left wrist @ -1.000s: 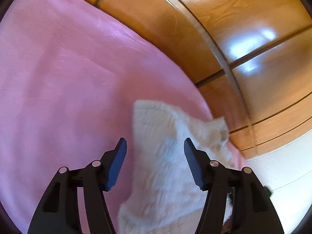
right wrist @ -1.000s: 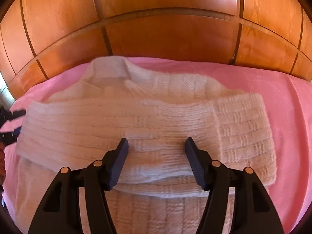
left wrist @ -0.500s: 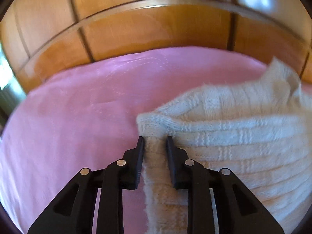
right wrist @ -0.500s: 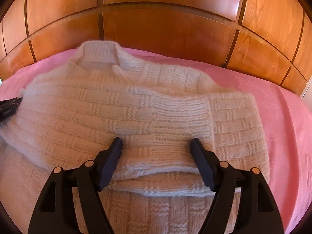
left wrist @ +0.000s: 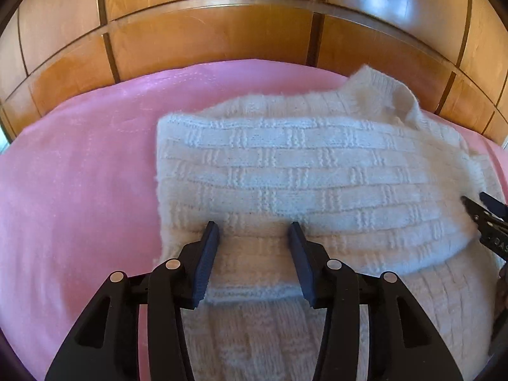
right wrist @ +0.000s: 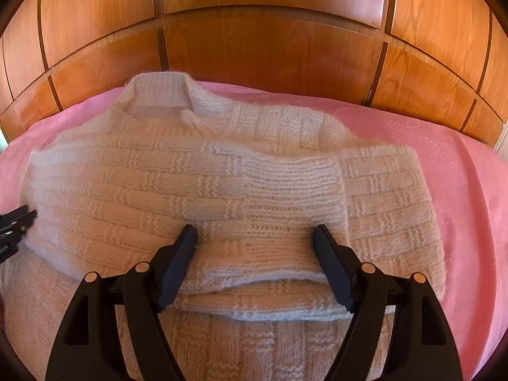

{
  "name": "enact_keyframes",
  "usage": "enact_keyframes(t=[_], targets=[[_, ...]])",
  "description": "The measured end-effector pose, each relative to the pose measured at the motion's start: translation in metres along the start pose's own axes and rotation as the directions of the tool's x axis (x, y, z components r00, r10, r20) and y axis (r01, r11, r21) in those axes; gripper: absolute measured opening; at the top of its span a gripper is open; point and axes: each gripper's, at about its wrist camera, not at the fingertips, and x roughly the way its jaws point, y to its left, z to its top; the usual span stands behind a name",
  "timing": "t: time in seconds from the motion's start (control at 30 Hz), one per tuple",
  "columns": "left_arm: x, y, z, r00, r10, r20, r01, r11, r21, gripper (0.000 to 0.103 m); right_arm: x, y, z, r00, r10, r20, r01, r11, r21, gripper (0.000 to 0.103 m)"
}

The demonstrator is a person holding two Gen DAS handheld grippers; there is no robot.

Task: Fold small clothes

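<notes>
in my left wrist view, my left gripper sits at the bottom centre with its jaws partly apart; they have just been opening again after pinching the knit half a second ago, and now the sleeve edge lies between the fingers without being pressed, so i hold nothing. a second ago this view showed mostly pink cover with only a corner of the garment; now the white knitted sweater fills the middle and right of the frame, its sleeve folded flat across the chest. my right gripper pokes in at the right edge, resting by the knit.

in my right wrist view, my right gripper stands wide open at the bottom centre, wider than a second ago, its tips over the folded sleeves and gripping nothing. the sweater lies across the middle of the frame, both sleeves crossed over the body, the overlap smoother than before. the left gripper shows at the left edge, touching the sweater's side. the collar stands at the upper left, against the far edge of the pink bed cover. beyond it, across the top of both views, runs the wooden panelled headboard.
</notes>
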Motion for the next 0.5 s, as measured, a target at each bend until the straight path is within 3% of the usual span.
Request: enact_keyframes(t=[0.17,0.33,0.4,0.47,0.5], targets=[[-0.008,0.005,-0.001,1.0,-0.019,-0.003,0.019,0.999,-0.03,0.046,0.001,-0.001,0.001,1.0,0.003,-0.001,-0.003,1.0,0.001,0.077],[-0.044,0.011,-0.01,0.998,-0.059,0.019,0.061,0.994,-0.096,0.046,-0.001,0.0,0.001,1.0,0.007,0.0,-0.007,1.0,0.003,0.079],[-0.059,0.01,-0.018,0.997,-0.067,0.027,0.069,0.992,-0.103,0.046,-0.004,0.001,0.002,1.0,-0.005,-0.001,0.005,1.0,0.002,0.084],[-0.075,0.008,-0.029,0.998,-0.056,0.03,0.059,0.994,-0.095,0.046,-0.01,0.002,0.002,0.999,-0.029,-0.017,0.029,1.0,0.005,0.101],[-0.084,0.008,-0.035,0.998,-0.056,0.033,0.058,0.994,-0.093,0.046,-0.015,0.002,-0.001,0.999,-0.035,-0.029,0.035,0.999,0.016,0.101]])
